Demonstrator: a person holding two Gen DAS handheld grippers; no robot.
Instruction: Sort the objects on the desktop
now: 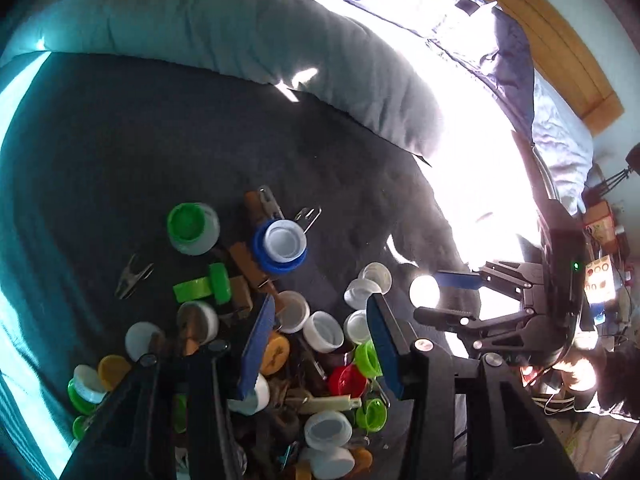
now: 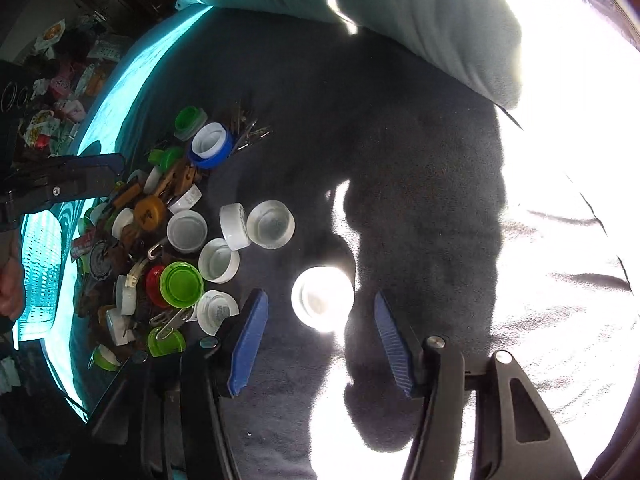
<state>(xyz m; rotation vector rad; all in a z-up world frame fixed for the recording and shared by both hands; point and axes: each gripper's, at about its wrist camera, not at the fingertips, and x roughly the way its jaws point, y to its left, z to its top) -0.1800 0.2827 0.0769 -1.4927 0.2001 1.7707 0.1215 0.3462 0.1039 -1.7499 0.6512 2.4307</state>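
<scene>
A pile of bottle caps, clothespins and clips (image 1: 280, 340) lies on a dark grey blanket (image 1: 160, 152). My left gripper (image 1: 320, 344) is open above the pile, with white caps (image 1: 323, 331) and a red cap (image 1: 347, 380) between its blue fingers. My right gripper (image 2: 320, 340) is open and low over the blanket, with a single white cap (image 2: 322, 298) lying in sunlight between its fingertips. That cap (image 1: 424, 291) and the right gripper (image 1: 448, 296) also show in the left wrist view. The pile (image 2: 168, 240) lies left of the right gripper.
A light grey pillow (image 1: 260, 32) lies beyond the pile. A blue-and-white cap (image 1: 282, 246) and a green-lidded cap (image 1: 192, 228) sit at the pile's far edge. Bright sunlight washes out the blanket on the right (image 2: 560, 240). A teal perforated basket (image 2: 40, 272) stands at the left.
</scene>
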